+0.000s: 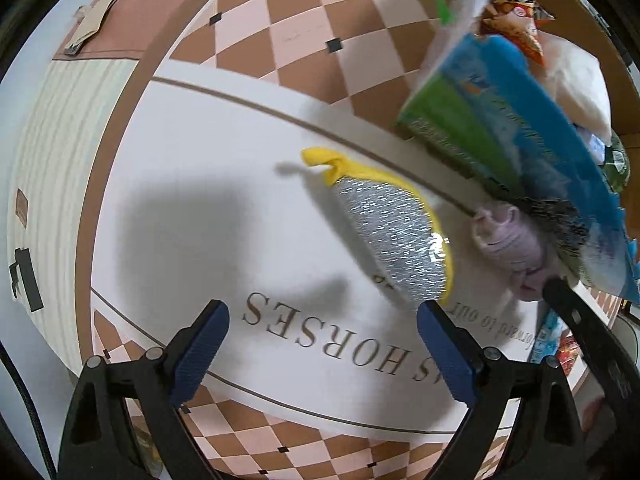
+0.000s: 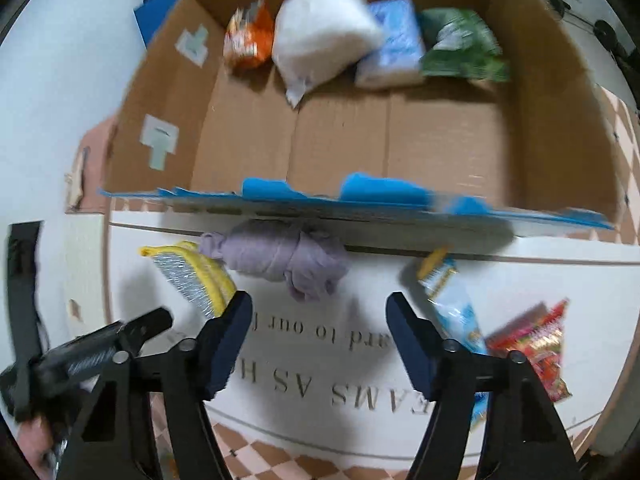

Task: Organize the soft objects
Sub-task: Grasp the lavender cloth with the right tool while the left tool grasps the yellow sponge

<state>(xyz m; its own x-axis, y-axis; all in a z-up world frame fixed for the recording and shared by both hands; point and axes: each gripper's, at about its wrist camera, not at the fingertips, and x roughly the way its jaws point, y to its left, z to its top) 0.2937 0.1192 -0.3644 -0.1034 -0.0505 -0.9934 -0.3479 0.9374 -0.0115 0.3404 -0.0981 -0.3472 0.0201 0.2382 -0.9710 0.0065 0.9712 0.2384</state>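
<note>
One scrubber [image 1: 394, 236] (one sock bundle [image 2: 288, 258])

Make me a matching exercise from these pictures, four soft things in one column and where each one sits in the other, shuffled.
1. white pillow
2. lilac cloth bundle
3. yellow-edged silver scrubber
4. red snack packet

A. on the mat, right of the right gripper
B. inside the cardboard box
C. on the mat, left of the bundle
D. on the mat, against the box's front edge

Pairs: 1-B, 2-D, 3-C, 4-A
</note>
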